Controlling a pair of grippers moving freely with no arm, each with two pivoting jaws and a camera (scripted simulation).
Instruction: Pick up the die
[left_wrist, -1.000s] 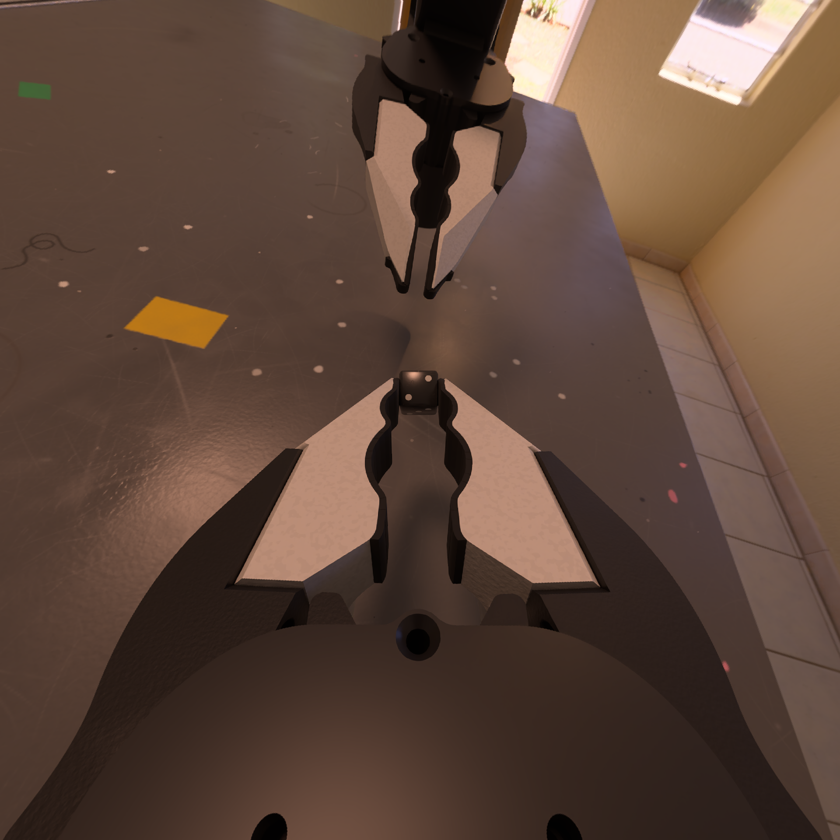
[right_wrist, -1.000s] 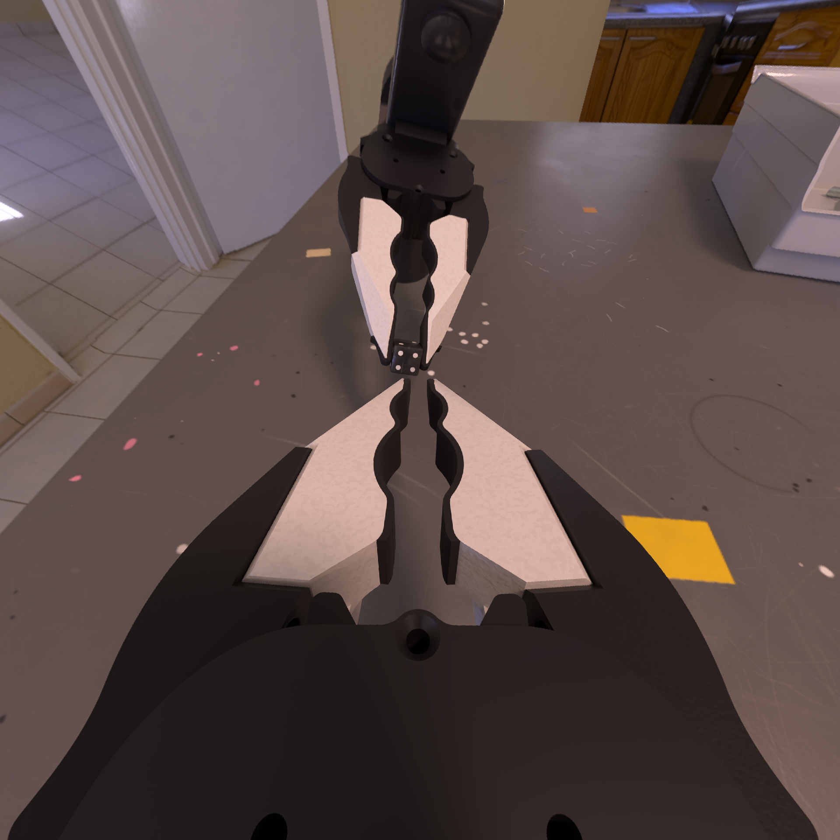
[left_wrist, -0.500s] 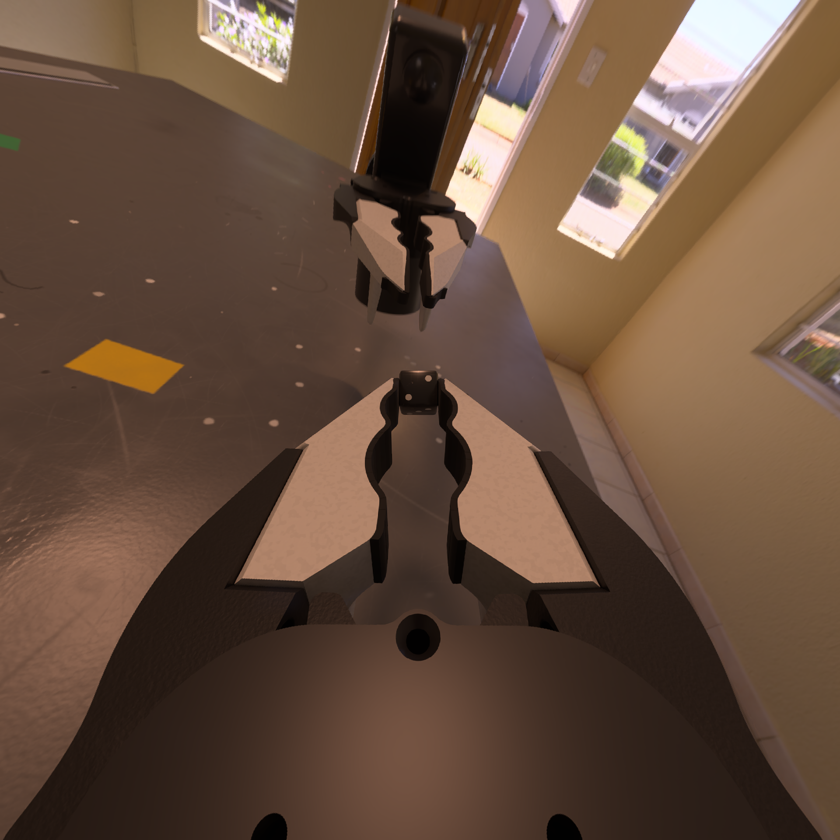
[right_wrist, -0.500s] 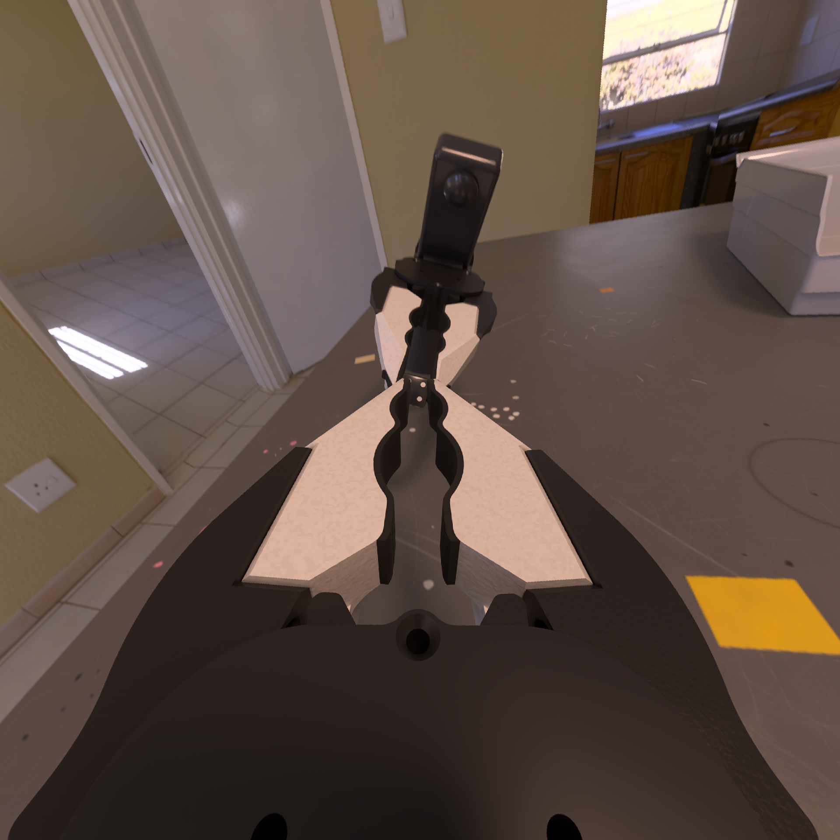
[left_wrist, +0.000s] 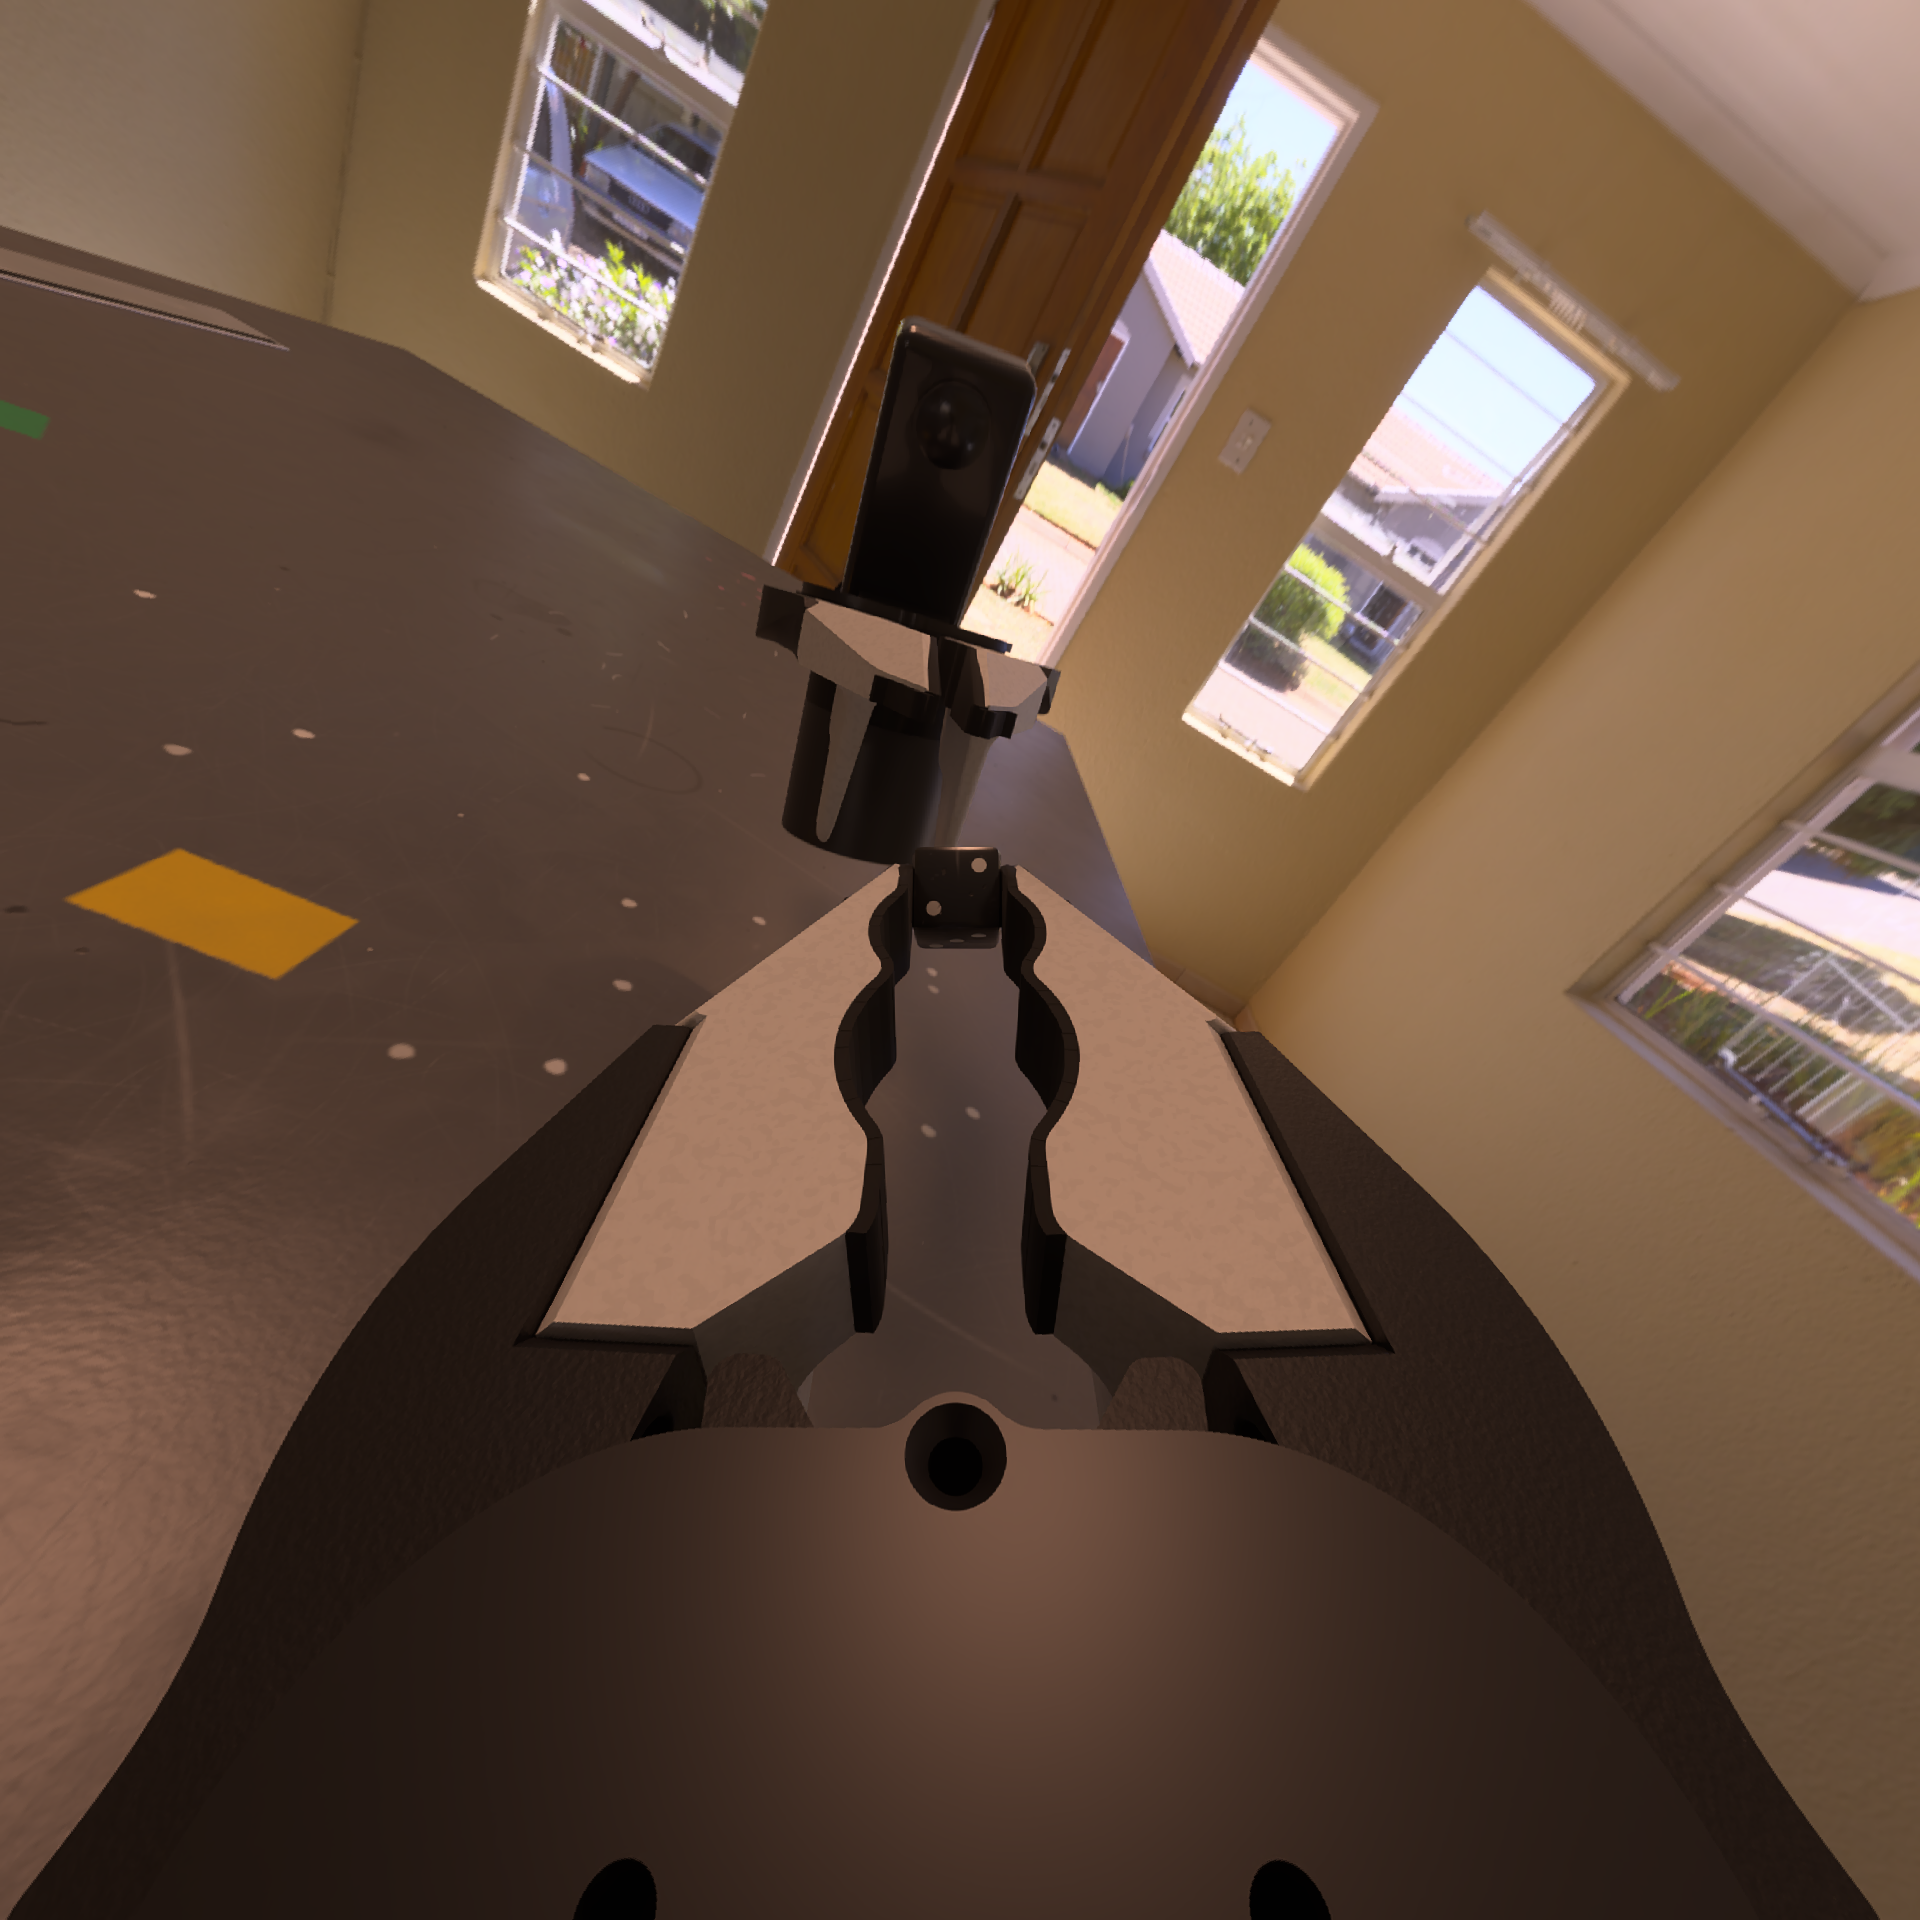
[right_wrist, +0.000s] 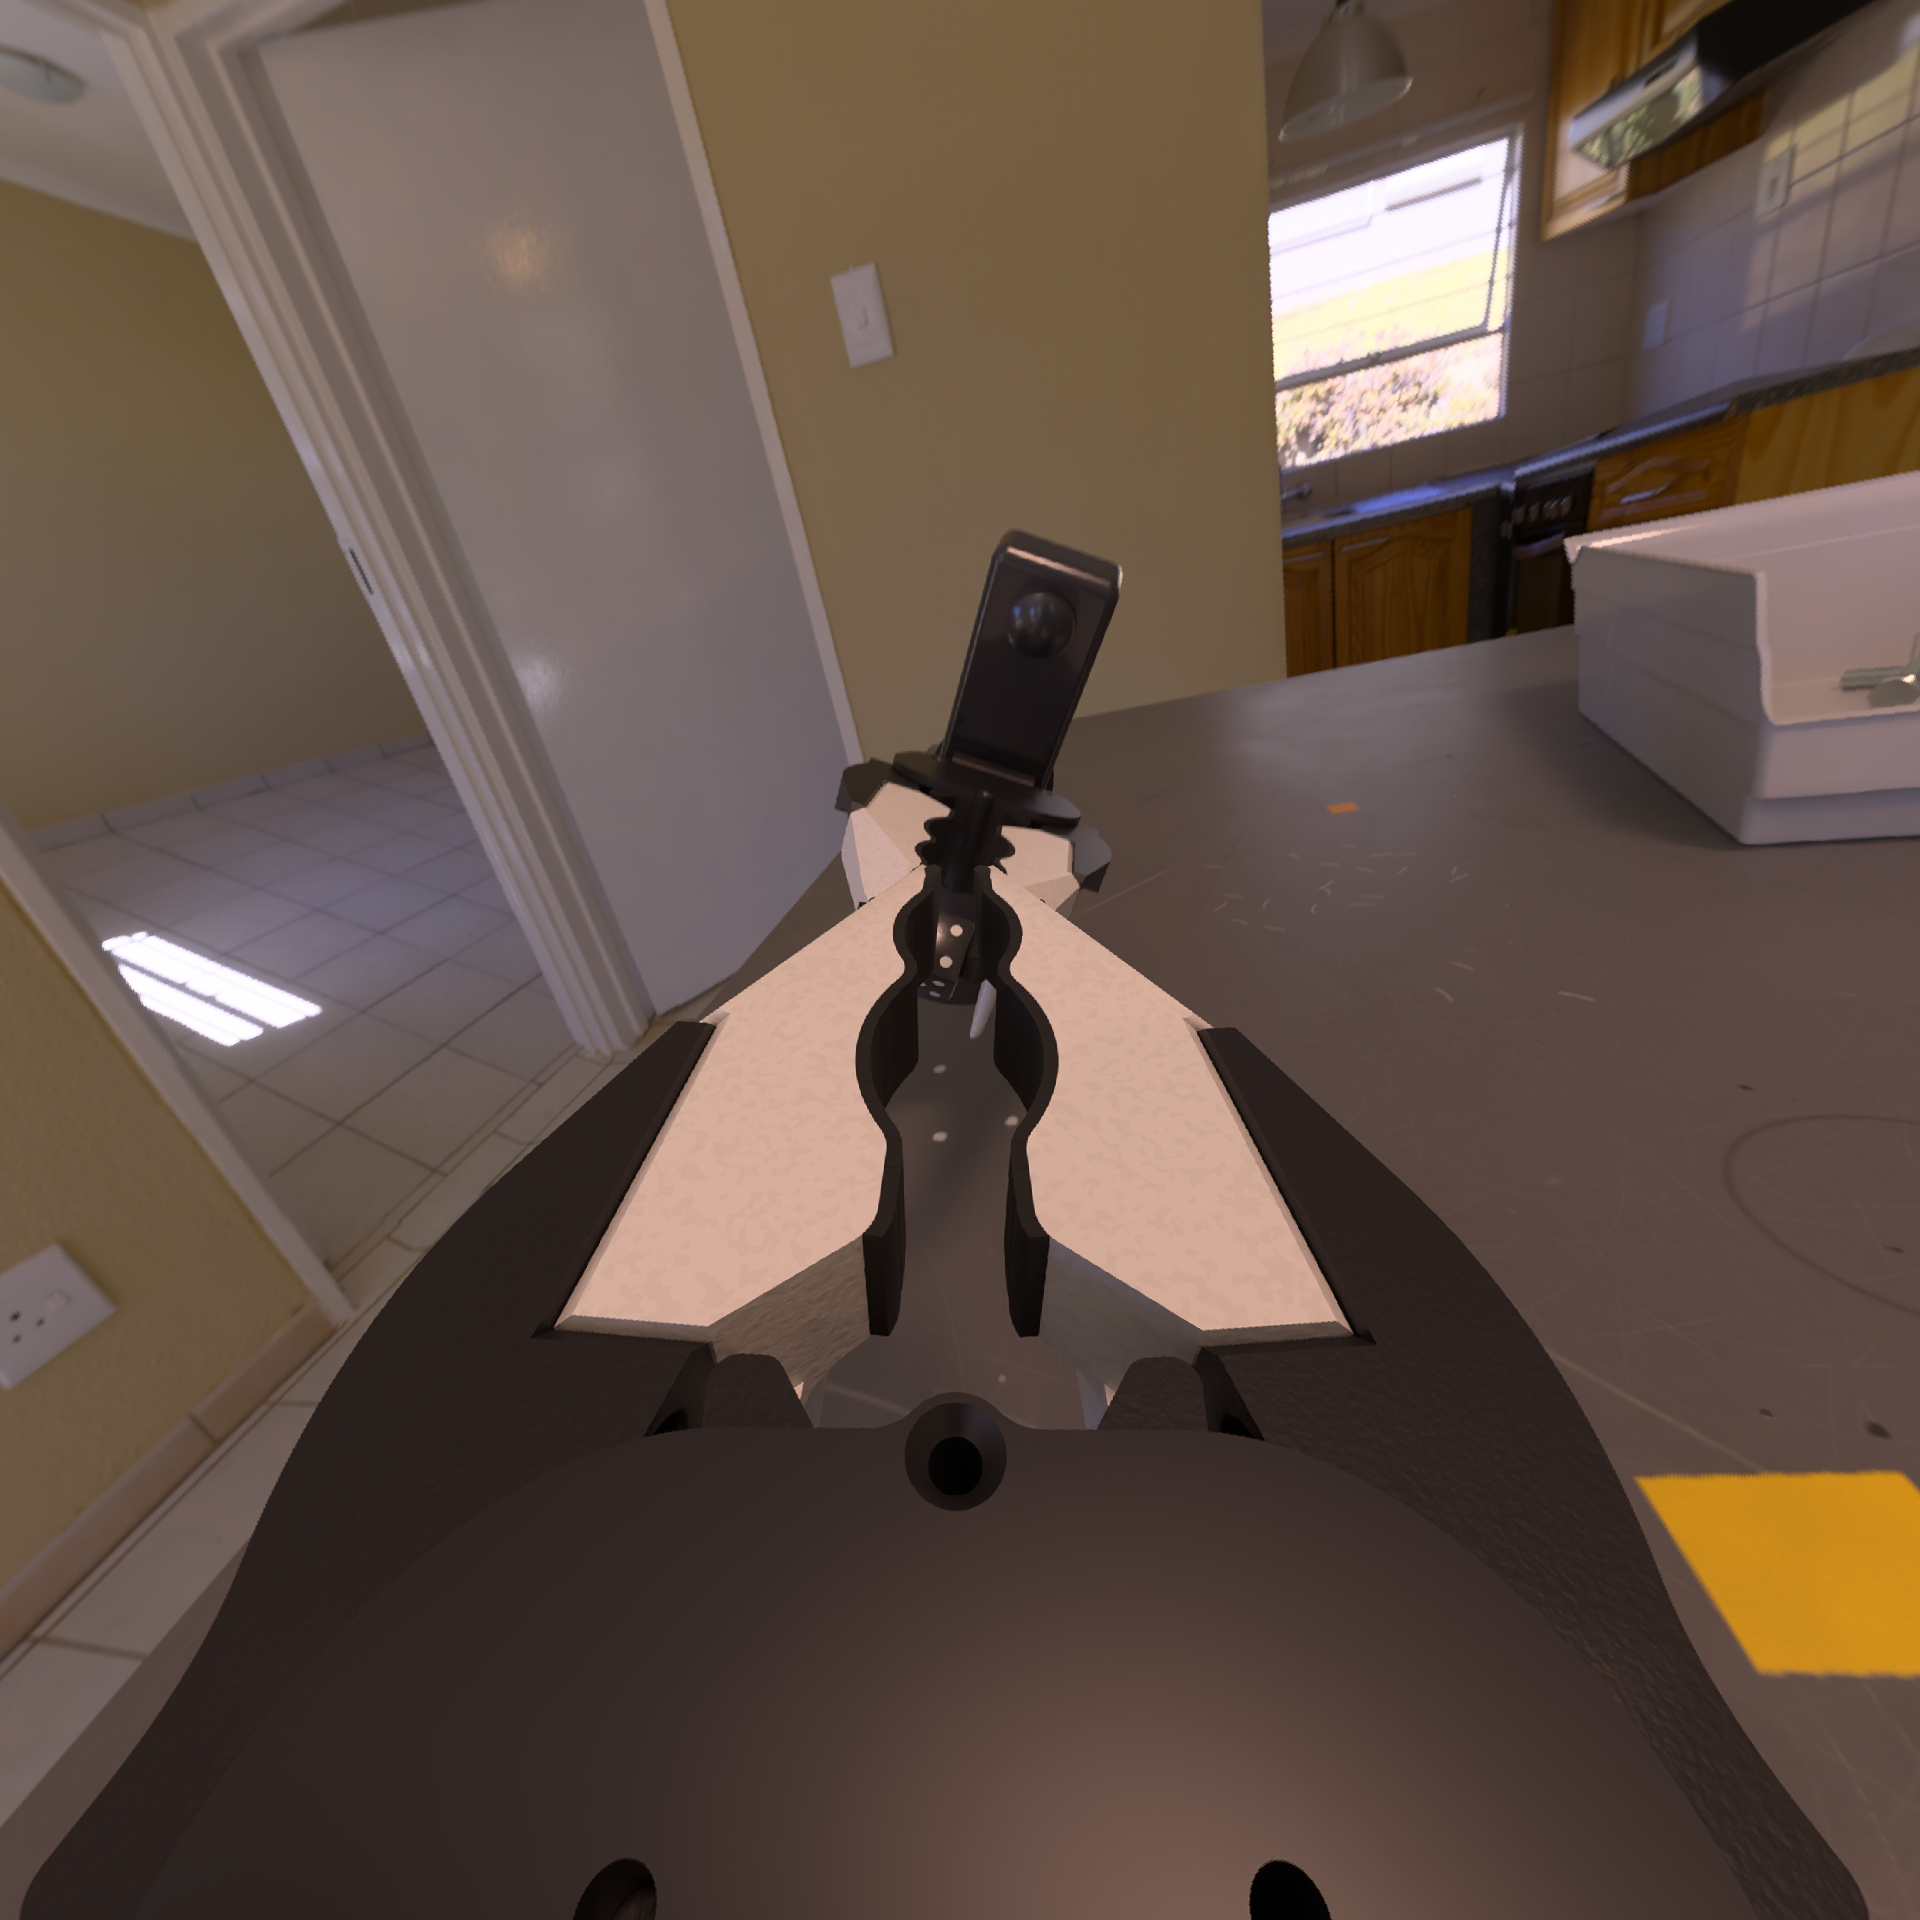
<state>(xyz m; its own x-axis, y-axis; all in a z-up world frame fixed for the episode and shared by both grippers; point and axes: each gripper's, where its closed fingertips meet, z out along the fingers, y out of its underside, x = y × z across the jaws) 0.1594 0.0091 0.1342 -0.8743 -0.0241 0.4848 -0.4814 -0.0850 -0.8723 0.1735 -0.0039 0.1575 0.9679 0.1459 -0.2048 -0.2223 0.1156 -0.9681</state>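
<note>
The die (left_wrist: 956, 902) is small and black with white pips. My left gripper (left_wrist: 958, 896) is shut on it at the fingertips and holds it above the grey table (left_wrist: 416, 675). My right gripper (right_wrist: 954, 906) faces the left one head-on, a short way off, with its jaws a narrow gap apart and nothing between them. Through that gap the right wrist view shows the die (right_wrist: 951, 951) in the left gripper's fingertips. The right gripper also shows in the left wrist view (left_wrist: 914, 686), just beyond the die.
A yellow square marker (left_wrist: 213, 912) lies on the table left of the grippers, also in the right wrist view (right_wrist: 1808, 1579). A white box (right_wrist: 1745, 727) stands at the far right. The table edge (left_wrist: 1081, 821) runs close beside both grippers, with tiled floor below.
My left gripper has lifted the die off the table and tilted up. My right gripper has drawn back and up, and its jaws have parted slightly.
</note>
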